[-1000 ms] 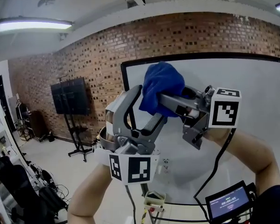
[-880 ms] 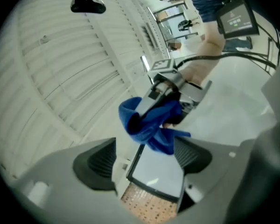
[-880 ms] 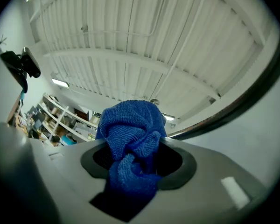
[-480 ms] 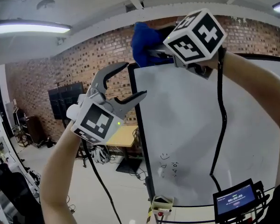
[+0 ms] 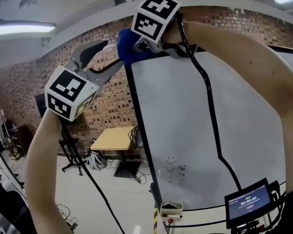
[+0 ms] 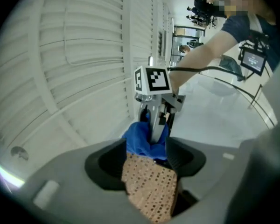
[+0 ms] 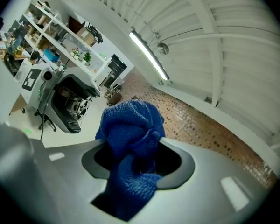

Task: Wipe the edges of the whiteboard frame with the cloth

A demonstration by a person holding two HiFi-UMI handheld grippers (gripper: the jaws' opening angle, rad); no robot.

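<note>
At top corner of whiteboard frame (image 5: 139, 126) now, cloth (image 5: 124, 45), earlier lower.

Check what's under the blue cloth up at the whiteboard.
The blue cloth hides the top-left corner of the whiteboard frame; contact there cannot be seen. Only the black left edge shows, running down from beneath it.

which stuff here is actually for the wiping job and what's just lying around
For the job: blue cloth, whiteboard frame.
Just lying about: wooden table, small screen, ceiling strip light.
</note>
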